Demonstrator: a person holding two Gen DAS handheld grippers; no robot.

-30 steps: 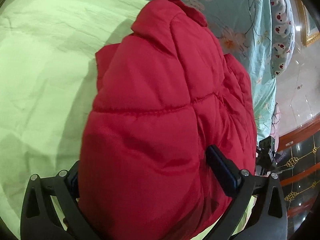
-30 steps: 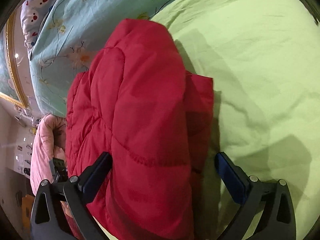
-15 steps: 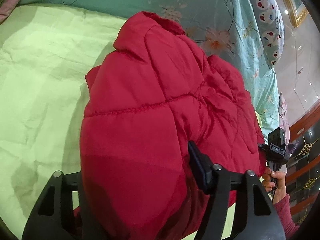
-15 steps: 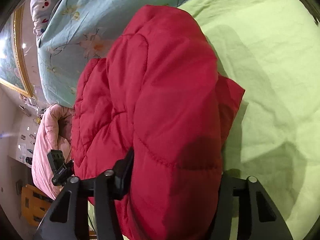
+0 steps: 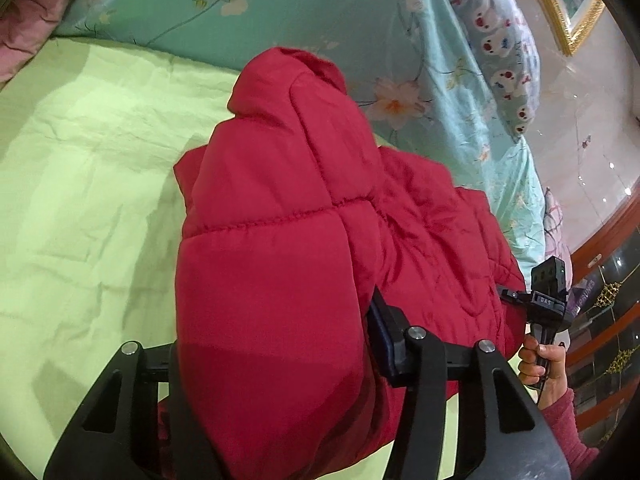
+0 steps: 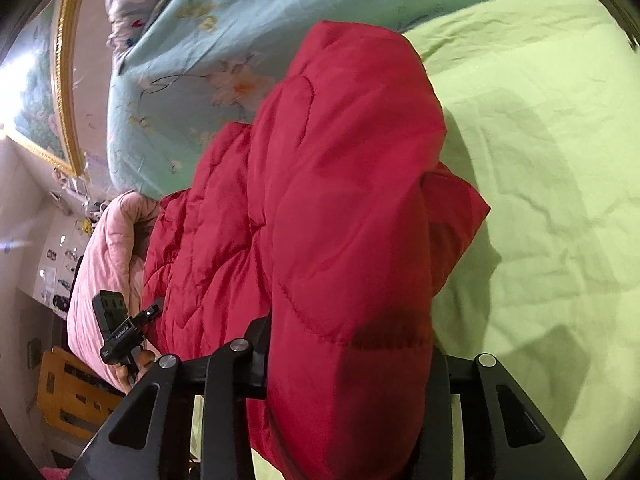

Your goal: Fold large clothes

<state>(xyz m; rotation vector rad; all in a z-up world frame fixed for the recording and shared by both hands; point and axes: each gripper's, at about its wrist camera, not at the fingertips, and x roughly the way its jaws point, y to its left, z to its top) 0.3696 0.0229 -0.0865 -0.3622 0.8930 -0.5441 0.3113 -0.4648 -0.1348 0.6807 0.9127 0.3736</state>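
Note:
A red quilted puffer jacket lies bunched on a light green bed sheet. My left gripper is shut on a thick fold at the jacket's near end; its right finger shows, the left one is hidden by fabric. In the right wrist view the same jacket fills the middle, and my right gripper is shut on another thick fold of it. Each gripper shows at the edge of the other's view, the right one and the left one.
A teal floral quilt and a patterned pillow lie along the far side of the bed. A pink blanket is at the left in the right wrist view. The green sheet spreads out beside the jacket.
Both grippers have closed from wide open onto folds of the jacket. The jacket has risen slightly and the views have tilted up toward the quilt.

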